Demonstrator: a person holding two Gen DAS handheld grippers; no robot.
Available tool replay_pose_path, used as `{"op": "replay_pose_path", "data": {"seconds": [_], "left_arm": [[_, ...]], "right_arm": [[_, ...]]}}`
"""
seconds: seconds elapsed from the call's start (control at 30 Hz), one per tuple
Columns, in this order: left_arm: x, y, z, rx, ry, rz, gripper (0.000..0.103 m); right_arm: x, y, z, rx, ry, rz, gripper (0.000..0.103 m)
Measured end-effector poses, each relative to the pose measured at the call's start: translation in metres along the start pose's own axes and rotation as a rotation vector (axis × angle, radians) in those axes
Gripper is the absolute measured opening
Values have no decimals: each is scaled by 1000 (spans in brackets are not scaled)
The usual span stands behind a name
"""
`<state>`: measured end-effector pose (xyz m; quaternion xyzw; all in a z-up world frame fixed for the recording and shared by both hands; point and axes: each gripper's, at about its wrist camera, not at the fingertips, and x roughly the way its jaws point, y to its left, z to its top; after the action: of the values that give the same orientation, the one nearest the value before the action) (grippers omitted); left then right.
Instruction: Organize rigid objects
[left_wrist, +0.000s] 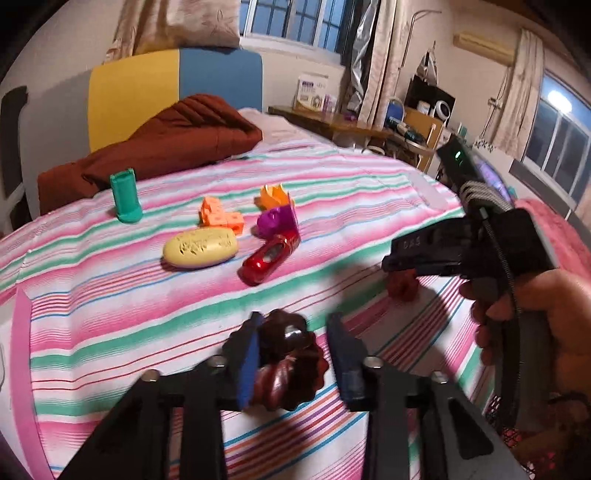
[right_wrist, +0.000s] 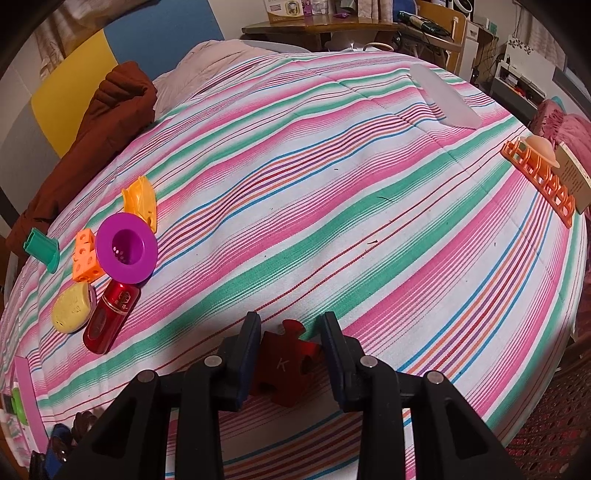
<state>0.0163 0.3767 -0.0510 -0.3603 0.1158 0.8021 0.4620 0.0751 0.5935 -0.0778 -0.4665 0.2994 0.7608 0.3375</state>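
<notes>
Two grippers over the striped bedspread (right_wrist: 332, 192): left gripper (left_wrist: 291, 354) clenched on a dark fluted mould (left_wrist: 291, 354), right gripper (right_wrist: 290, 354) grasping a red puzzle piece (right_wrist: 284, 369).

Your right fingers (left_wrist: 413, 258) hide most of that red piece (left_wrist: 402, 286), and the dark scalloped thing (left_wrist: 291, 354) is motion-blurred.

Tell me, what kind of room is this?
Most likely a lived-in bedroom: toys lie on a bed under a striped bedspread, a folded brown quilt sits at its head, and curtained windows and a cluttered wooden desk stand behind.
</notes>
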Motion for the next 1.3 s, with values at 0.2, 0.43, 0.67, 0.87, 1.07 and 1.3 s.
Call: {"op": "replay_pose_path", "data": {"seconds": [0.2, 0.43, 0.67, 0.87, 1.07, 1.3], "left_arm": [[-9, 14, -5, -60, -15, -5, 24], [-31, 30, -19, -127, -31, -32, 24], [-63, 45, -29, -163, -75, -38, 24], [-93, 66, -37, -201, -119, -13, 24], [-116, 96, -51, -268, -128, 42, 24], [-148, 135, -64, -340, -176, 105, 22]], "right_arm": [[8, 9, 5, -10, -1, -9, 34], [9, 10, 7, -4, -2, 2, 34], [7, 23, 4, -61, 3, 65, 33], [7, 33, 2, -97, 14, 111, 33], [7, 38, 0, -126, 14, 114, 33], [10, 46, -4, -184, 14, 81, 33]]}}
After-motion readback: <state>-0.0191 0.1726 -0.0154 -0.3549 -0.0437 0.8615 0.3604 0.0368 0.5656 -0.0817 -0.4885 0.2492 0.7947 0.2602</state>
